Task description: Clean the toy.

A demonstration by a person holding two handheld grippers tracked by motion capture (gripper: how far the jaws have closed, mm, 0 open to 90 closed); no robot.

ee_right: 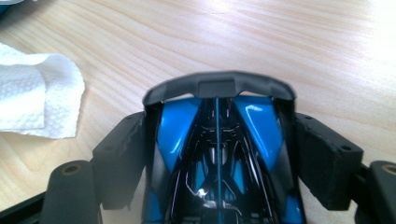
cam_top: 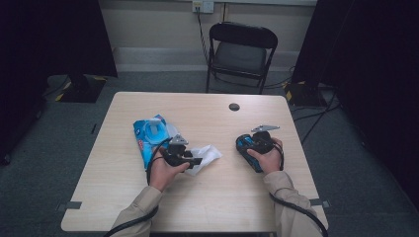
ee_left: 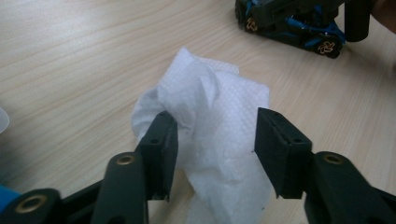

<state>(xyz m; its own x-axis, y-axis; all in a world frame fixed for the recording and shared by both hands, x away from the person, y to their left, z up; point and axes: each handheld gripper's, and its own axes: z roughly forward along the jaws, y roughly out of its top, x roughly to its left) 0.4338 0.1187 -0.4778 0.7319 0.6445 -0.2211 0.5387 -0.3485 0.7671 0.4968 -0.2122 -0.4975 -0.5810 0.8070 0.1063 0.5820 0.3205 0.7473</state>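
Observation:
A crumpled white wipe point(cam_top: 208, 154) point(ee_left: 212, 88) lies on the wooden table point(cam_top: 222, 197) near the middle. My left gripper point(cam_top: 199, 160) point(ee_left: 217, 126) is open with the wipe lying between its jaws. One pad touches a fold of it and the other stands apart. My right gripper point(cam_top: 254, 147) point(ee_right: 219, 121) is shut on a blue and black toy car point(cam_top: 242, 143) point(ee_right: 219, 140), with its pads pressed on the car's two sides. The car point(ee_left: 294, 23) also shows in the left gripper view, resting on the table beyond the wipe point(ee_right: 32, 98).
A blue pack of wet wipes point(cam_top: 150, 136) lies on the table just left of my left hand. A round cable hole point(cam_top: 234, 106) sits near the table's far edge. A black folding chair point(cam_top: 239, 49) stands behind the table, and dark panels flank both sides.

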